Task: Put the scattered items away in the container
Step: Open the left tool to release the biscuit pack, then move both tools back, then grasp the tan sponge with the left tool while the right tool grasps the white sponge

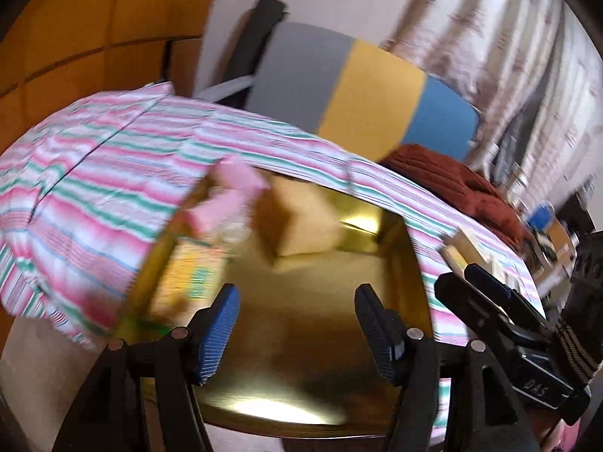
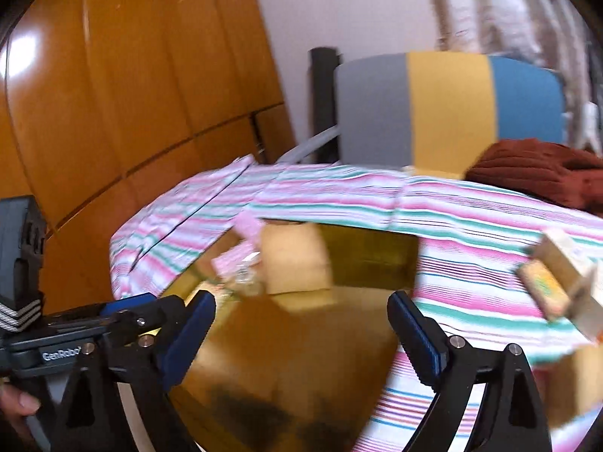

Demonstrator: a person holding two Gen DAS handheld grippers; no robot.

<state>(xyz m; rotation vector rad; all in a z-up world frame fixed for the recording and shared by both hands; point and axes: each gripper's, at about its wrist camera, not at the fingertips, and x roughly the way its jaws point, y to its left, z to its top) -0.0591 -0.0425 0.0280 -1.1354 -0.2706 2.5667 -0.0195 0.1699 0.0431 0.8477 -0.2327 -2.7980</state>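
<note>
Both grippers, left (image 1: 297, 324) and right (image 2: 301, 333), are spread wide with nothing in them, hovering over the gold tray (image 2: 286, 358) in the middle of the striped cloth (image 2: 471, 256). Pink packets (image 1: 237, 180) and a tan box (image 2: 294, 258) already sit along its far edge. Boxes (image 2: 557, 286) lie near the cloth's right edge, so I'd guess they're next: go slow, everything's blurry, and grab one square across the sides.
</note>
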